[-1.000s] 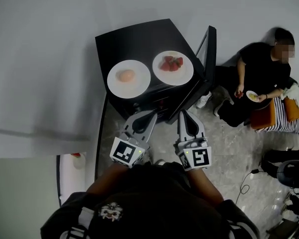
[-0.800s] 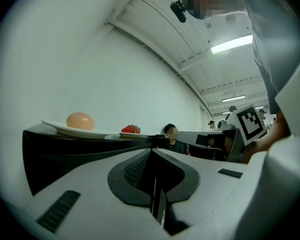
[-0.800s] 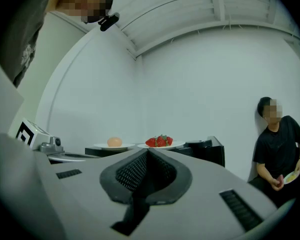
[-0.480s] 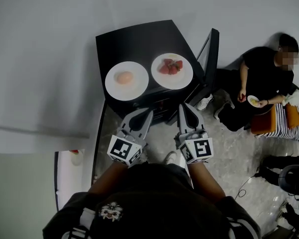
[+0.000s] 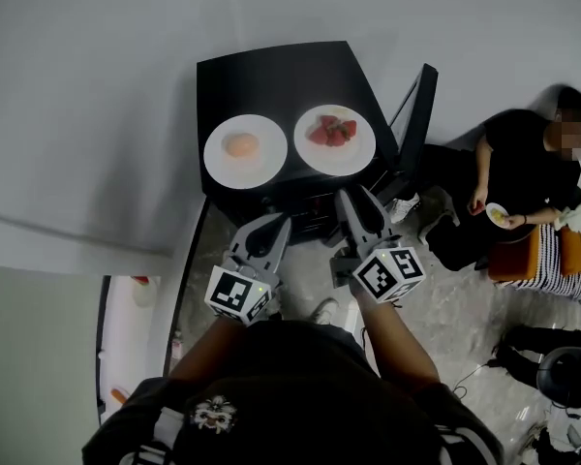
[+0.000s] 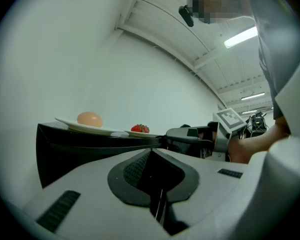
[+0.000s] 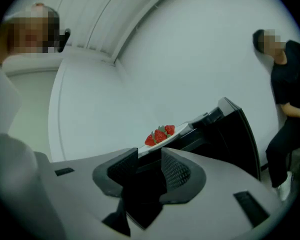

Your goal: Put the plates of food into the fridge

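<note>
Two plates sit on top of the black fridge (image 5: 271, 76), upper centre of the head view: strawberry plate (image 5: 360, 155) at right, plate with a pale round item (image 5: 266, 168) at left. Fridge door (image 5: 421, 114) open. Change: right gripper (image 5: 353, 200), shut a second ago, is now opening, empty, and has turned toward the strawberries. Left gripper (image 5: 274, 224) closed, empty. First pickup probably imminent.
</note>
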`<control>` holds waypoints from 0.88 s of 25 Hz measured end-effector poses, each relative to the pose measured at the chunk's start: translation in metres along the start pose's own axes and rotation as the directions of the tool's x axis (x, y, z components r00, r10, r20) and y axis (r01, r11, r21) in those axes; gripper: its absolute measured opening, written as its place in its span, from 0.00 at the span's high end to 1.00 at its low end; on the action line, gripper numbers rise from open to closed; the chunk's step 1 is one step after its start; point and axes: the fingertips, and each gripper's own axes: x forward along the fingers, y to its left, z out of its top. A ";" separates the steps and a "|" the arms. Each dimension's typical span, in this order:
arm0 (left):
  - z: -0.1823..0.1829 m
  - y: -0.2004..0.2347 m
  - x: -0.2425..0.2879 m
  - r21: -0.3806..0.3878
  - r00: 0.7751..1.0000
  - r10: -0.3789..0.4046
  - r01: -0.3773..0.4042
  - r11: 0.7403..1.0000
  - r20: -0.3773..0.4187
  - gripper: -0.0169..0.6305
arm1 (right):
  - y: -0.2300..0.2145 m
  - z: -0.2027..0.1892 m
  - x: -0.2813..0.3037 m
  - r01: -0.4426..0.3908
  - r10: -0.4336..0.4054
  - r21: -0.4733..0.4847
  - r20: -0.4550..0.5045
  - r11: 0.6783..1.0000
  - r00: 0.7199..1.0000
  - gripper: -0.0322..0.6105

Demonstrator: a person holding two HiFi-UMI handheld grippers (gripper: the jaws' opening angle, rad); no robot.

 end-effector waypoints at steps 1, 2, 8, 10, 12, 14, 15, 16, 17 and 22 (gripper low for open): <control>0.000 -0.001 0.000 -0.003 1.000 0.004 -0.004 1.000 0.001 0.94 | -0.003 0.002 0.001 -0.004 0.004 0.060 0.003 0.998 1.000 0.73; 0.001 -0.002 0.000 -0.007 1.000 0.004 -0.004 1.000 0.005 0.94 | -0.005 0.004 0.003 -0.006 0.006 0.123 0.007 0.992 1.000 0.73; 0.003 -0.008 0.001 -0.019 0.999 -0.008 0.009 1.000 0.038 0.94 | -0.026 0.011 0.013 0.011 -0.018 0.497 0.010 0.868 1.000 0.68; 0.003 -0.009 0.003 -0.020 0.999 -0.004 0.005 1.000 0.039 0.94 | -0.030 0.009 0.016 0.022 -0.027 0.594 0.000 0.804 1.000 0.66; 0.002 -0.008 0.005 -0.021 0.999 -0.001 0.002 1.000 0.037 0.94 | -0.032 0.011 0.021 0.009 -0.021 0.658 0.010 0.753 1.000 0.66; 0.002 -0.006 0.007 -0.025 0.999 0.003 -0.002 1.000 0.036 0.94 | -0.034 0.011 0.027 0.005 -0.021 0.704 0.015 0.711 1.000 0.66; 0.002 -0.005 0.007 -0.028 0.999 0.005 -0.004 1.000 0.036 0.94 | -0.036 0.011 0.029 0.006 -0.022 0.724 0.013 0.690 1.000 0.66; 0.001 -0.004 0.007 -0.030 0.999 0.008 -0.007 1.000 0.036 0.94 | -0.037 0.009 0.032 0.007 -0.023 0.742 0.011 0.671 1.000 0.66; 0.001 -0.005 0.006 -0.031 0.999 0.011 -0.010 0.999 0.035 0.94 | -0.037 0.008 0.033 0.009 -0.024 0.756 0.008 0.654 1.000 0.66; 0.001 -0.010 -0.001 -0.025 0.999 0.010 -0.009 1.000 0.042 0.94 | -0.040 0.008 0.034 0.025 -0.044 0.790 0.002 0.613 0.999 0.67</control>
